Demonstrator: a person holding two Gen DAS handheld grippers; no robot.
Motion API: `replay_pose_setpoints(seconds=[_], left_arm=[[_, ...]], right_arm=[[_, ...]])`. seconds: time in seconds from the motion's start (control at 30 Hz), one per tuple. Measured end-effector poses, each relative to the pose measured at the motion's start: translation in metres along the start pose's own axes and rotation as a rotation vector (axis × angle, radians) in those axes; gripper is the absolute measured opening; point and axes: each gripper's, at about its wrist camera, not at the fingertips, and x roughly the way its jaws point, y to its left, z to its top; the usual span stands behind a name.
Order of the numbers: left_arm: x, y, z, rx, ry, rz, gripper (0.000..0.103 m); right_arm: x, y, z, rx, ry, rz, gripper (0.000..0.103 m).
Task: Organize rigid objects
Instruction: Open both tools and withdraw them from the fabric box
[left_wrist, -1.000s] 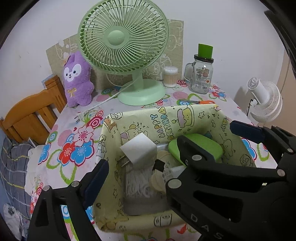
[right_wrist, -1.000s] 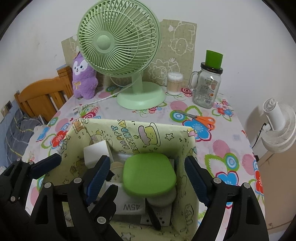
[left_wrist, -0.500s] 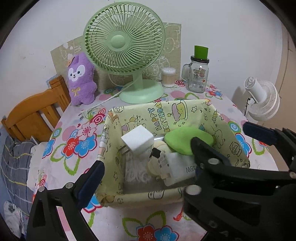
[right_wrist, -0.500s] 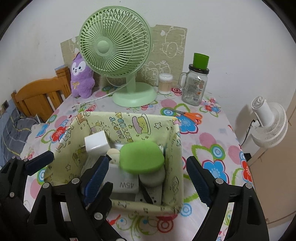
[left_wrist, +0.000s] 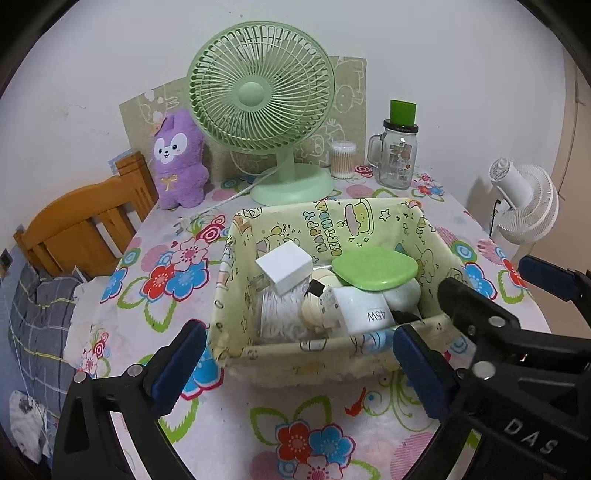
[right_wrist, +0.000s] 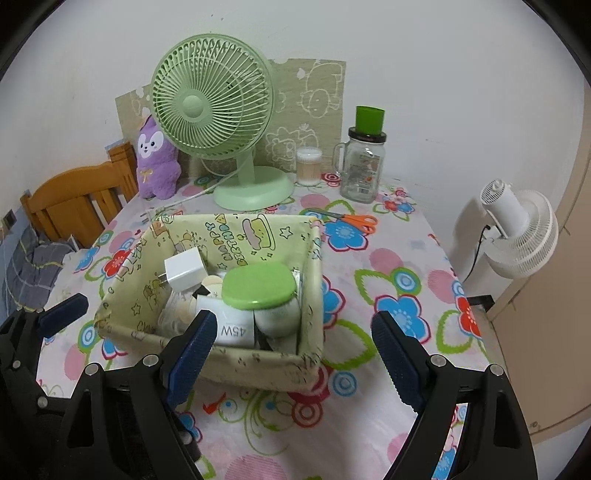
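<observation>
A yellow cartoon-print fabric basket (left_wrist: 303, 354) (right_wrist: 258, 362) stands on the floral table. Inside lie a white plug cube (left_wrist: 284, 269) (right_wrist: 184, 275), a green-lidded container (left_wrist: 375, 267) (right_wrist: 258, 282), a white 45W charger (left_wrist: 365, 314) (right_wrist: 232, 326) and other small items. My left gripper (left_wrist: 295, 365) is open and empty, just in front of the basket. My right gripper (right_wrist: 291, 354) is open and empty, above the basket's near wall; it also shows at the right of the left wrist view (left_wrist: 535, 295).
A green desk fan (right_wrist: 218, 122), purple plush (right_wrist: 153, 162), cotton-swab tub (right_wrist: 308, 166) and glass jar with green cap (right_wrist: 364, 162) stand at the back. Orange scissors (right_wrist: 351, 219) lie behind the basket. A wooden chair (right_wrist: 74, 199) is left, a white fan (right_wrist: 517, 236) right.
Both grippers have drawn back and up from the basket. They stay open and empty. The basket's contents have not moved.
</observation>
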Motion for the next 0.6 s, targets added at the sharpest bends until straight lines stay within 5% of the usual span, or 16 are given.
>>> replay_pose_setpoints(seconds=[0.6], left_arm=[[-0.063, 0.013, -0.025, -0.029, -0.072, 0.020, 0.103]], right_arm=[[-0.067, -0.011, -0.027, 0.011, -0.082, -0.037, 0.088]])
